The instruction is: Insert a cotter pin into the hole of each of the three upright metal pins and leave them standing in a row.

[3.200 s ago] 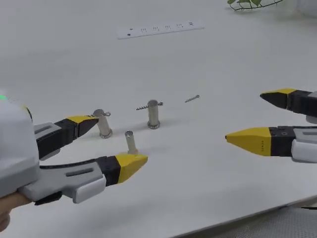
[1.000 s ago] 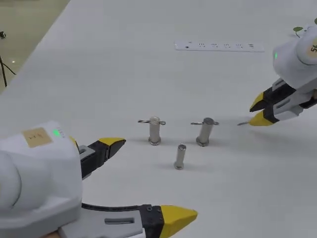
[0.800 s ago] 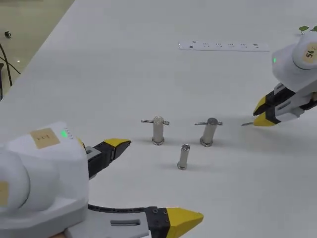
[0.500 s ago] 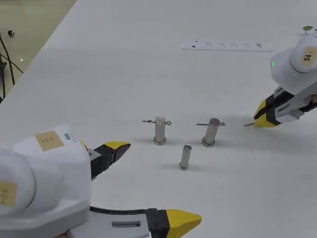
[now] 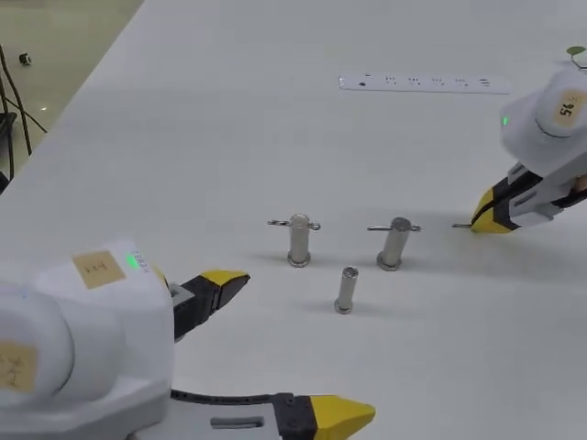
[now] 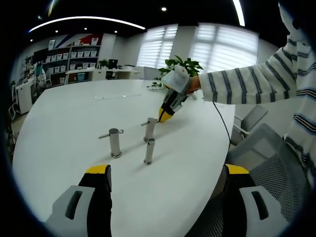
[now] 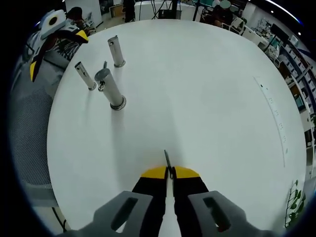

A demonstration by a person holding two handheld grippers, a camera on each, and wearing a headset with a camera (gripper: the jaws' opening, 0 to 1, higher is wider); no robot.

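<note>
Head view, nearest first: at 7 o'clock the left gripper [image 5: 295, 348] hovers over the white table [image 5: 183, 137], its yellow-tipped jaws spread wide with nothing between them; the left gripper view shows the same wide gap. Just below centre stands the bare metal pin [image 5: 346, 290], upright, with nothing through its top. Just beyond it stand two more upright pins: the left metal pin [image 5: 299, 242] at 11 o'clock of the bare one and the right metal pin [image 5: 395, 244] at 1 o'clock, each with a fitted cotter pin [image 5: 280, 223] crossing its top. At 3 o'clock the right gripper [image 5: 486, 221] is low over the table, jaws pinched together on the loose cotter pin [image 5: 459, 225], which juts from the tips toward the right metal pin; the right gripper view shows it clamped between the closed tips. Farthest off, at 1 o'clock, lies a power strip [image 5: 424, 83].
</note>
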